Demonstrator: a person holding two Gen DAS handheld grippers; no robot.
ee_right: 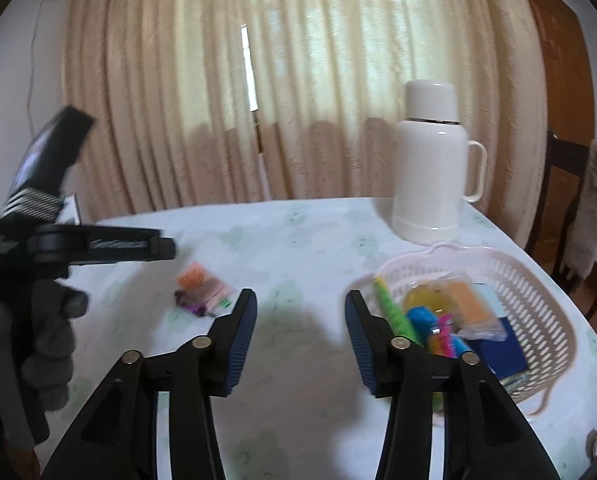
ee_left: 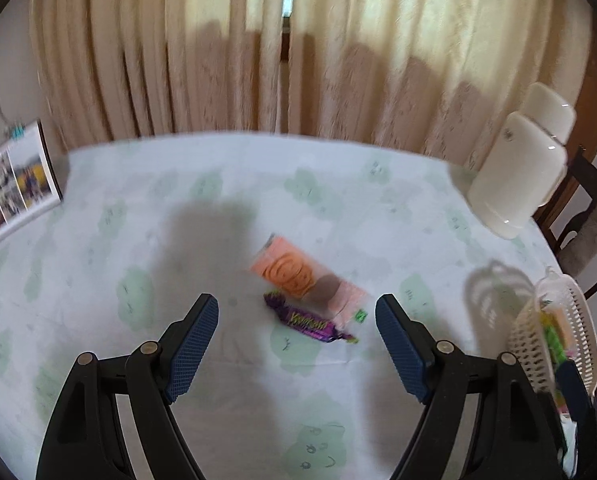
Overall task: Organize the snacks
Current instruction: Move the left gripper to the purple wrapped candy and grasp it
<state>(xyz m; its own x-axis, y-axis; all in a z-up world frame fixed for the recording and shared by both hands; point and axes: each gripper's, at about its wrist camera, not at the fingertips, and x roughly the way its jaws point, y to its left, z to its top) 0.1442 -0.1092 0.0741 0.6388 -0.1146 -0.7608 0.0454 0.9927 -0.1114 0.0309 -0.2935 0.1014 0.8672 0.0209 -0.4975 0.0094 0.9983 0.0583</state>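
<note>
An orange and pink snack packet [ee_left: 298,276] lies on the pale green tablecloth, with a purple candy bar [ee_left: 310,322] touching its near side. My left gripper [ee_left: 296,308] hovers open above the cloth, the purple bar seen between its blue fingertips. The same two snacks [ee_right: 200,290] appear small at left in the right wrist view. My right gripper [ee_right: 300,300] is open with nothing between its fingers, just left of the white plastic basket [ee_right: 538,300], which holds several colourful snacks. The left tool and a grey-gloved hand [ee_right: 46,340] show at the far left.
A white thermos jug [ee_right: 428,164] stands at the table's back right, behind the basket. A photo calendar [ee_left: 14,184] leans at the far left edge. A wooden chair [ee_right: 570,216] stands off the right side, and curtains hang behind the table.
</note>
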